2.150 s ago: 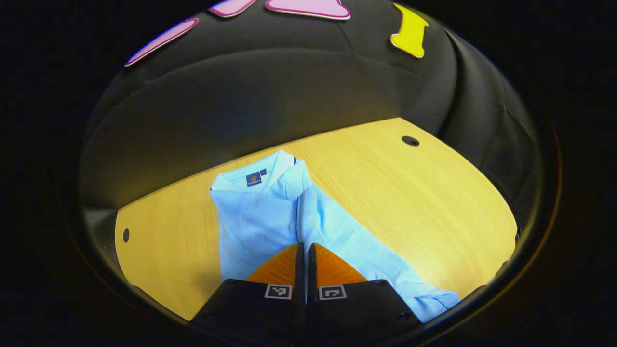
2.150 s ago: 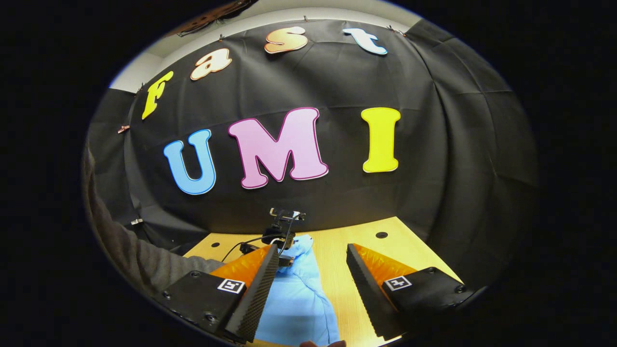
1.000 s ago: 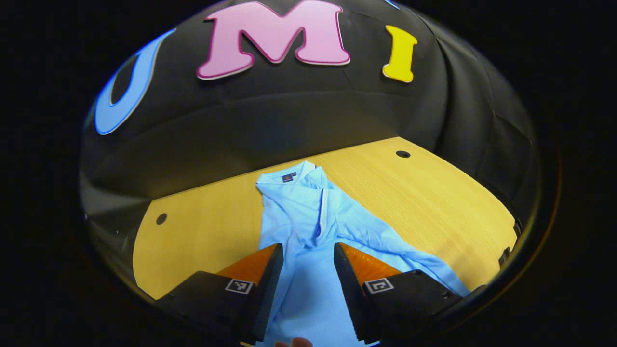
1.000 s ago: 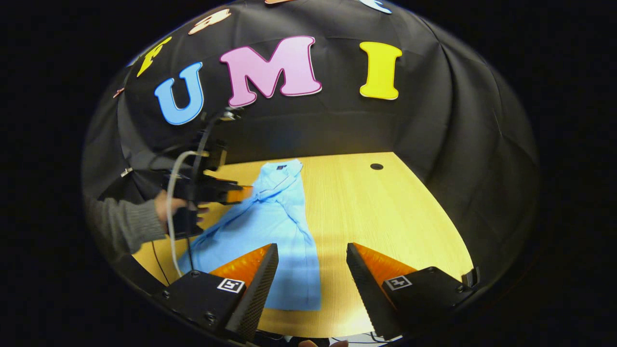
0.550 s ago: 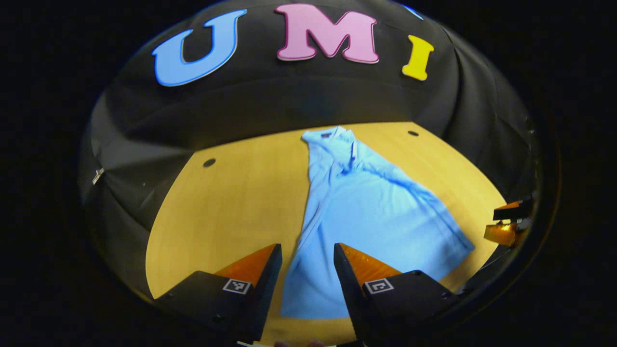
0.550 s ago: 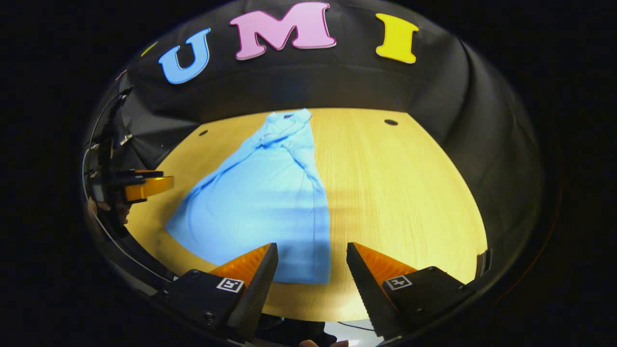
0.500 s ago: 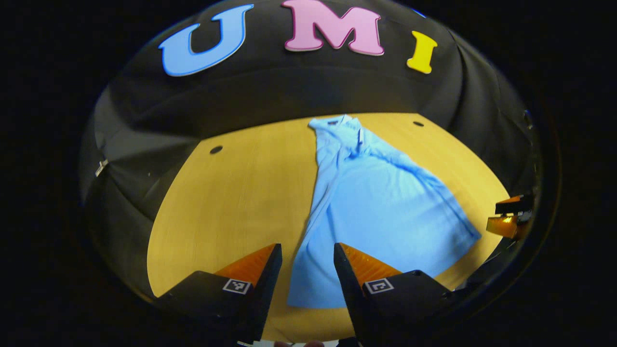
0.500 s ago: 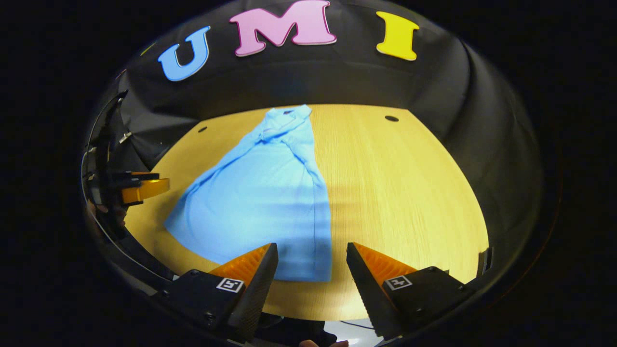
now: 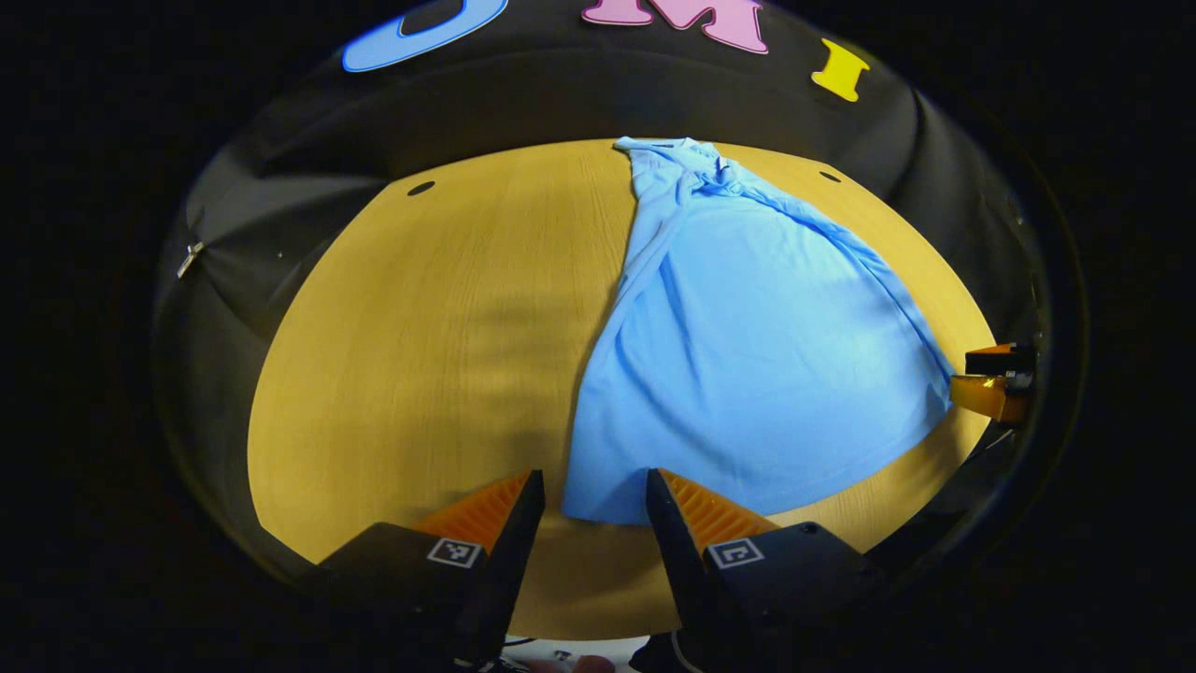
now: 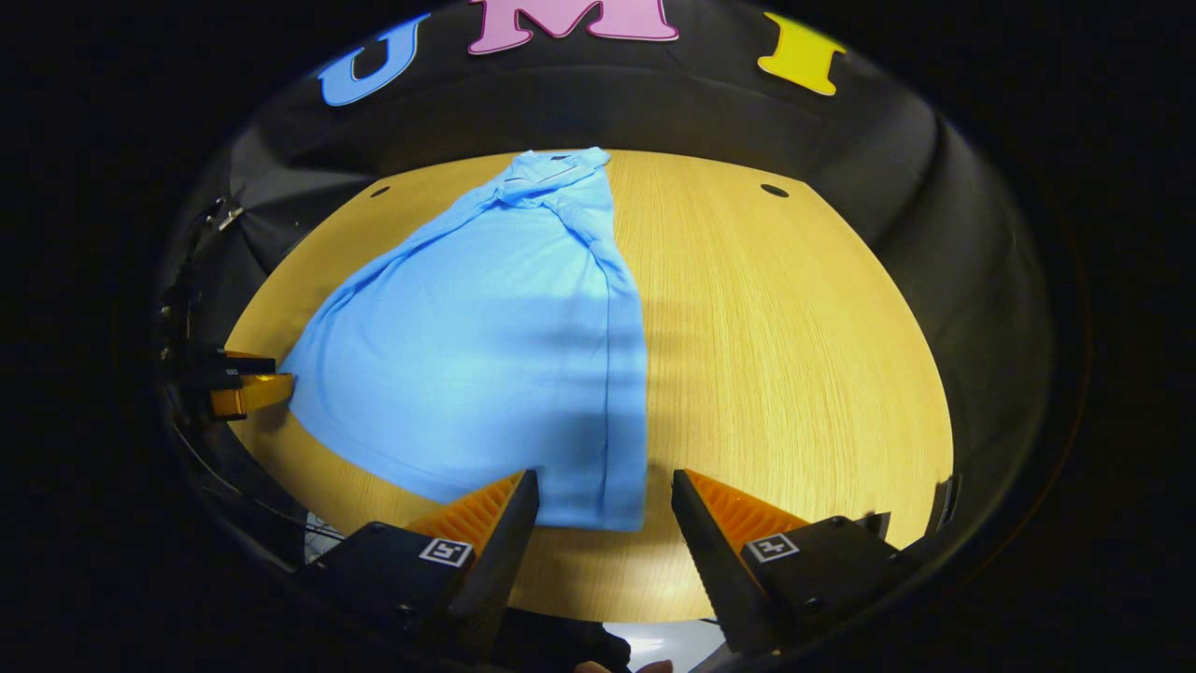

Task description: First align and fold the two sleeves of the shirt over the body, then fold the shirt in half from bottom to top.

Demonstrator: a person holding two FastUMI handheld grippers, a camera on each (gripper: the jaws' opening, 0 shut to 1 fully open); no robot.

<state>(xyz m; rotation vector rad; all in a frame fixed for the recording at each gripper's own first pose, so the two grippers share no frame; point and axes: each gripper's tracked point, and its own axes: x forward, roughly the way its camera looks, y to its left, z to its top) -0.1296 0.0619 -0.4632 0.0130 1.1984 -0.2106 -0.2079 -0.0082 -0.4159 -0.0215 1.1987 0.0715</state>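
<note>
While both sleeves lie folded in, the light blue polo shirt lies on the wooden table, hem by the near edge. Left gripper and right gripper gape, holding nothing. Uneven corner grabs could make a crooked fold.

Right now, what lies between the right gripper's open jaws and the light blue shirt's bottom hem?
Only bare wooden table: in the right gripper view, the right gripper hovers just before the light blue shirt hem, nothing between.
</note>
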